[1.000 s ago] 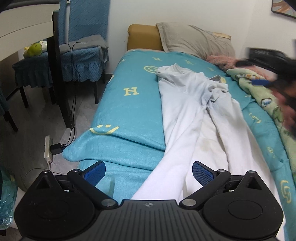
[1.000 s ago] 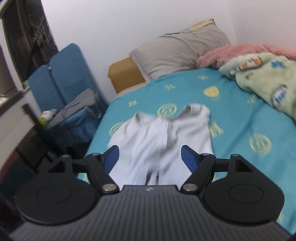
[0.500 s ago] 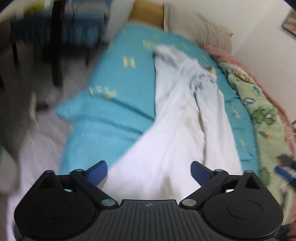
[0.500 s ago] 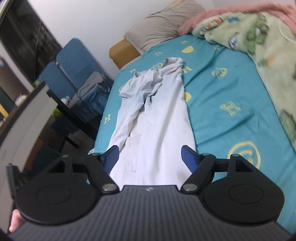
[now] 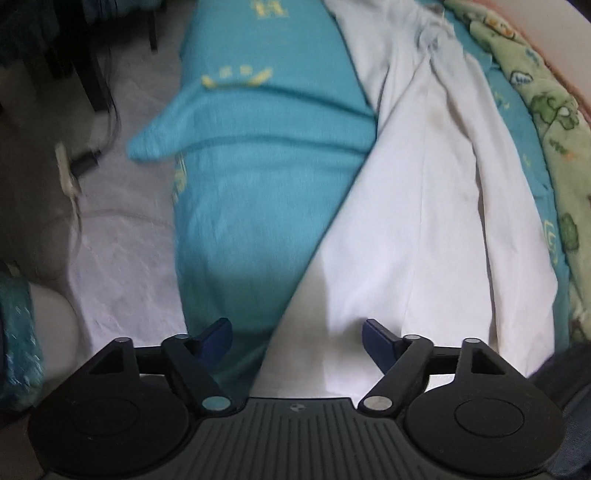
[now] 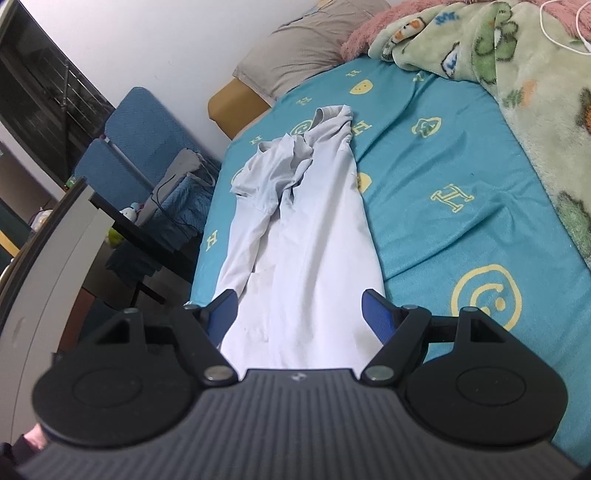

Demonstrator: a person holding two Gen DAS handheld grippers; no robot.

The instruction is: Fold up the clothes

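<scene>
A bed with a teal cover printed with yellow letters and smiley faces fills most of both views, and its near edge drops toward a pale floor in the left wrist view. A green fleece blanket with cartoon prints lies bunched along the far side of the bed, with a pink fluffy throw just beyond it and a grey-beige pillow at the head corner. Beside the bed stand blue-covered chairs and a dark table edge. The white garment lies stretched lengthwise down the bed, its crumpled collar end toward the pillow and its hem reaching the near edge, where it hangs slightly over the side in the left wrist view. The left gripper points steeply down over the hem; its jaws are closing, with the white cloth lying between the blue pads but not yet pinched. The right gripper hovers over the same end of the garment, its jaws wide apart with cloth showing between them and nothing clamped. A power strip with a black plug lies on the floor.
</scene>
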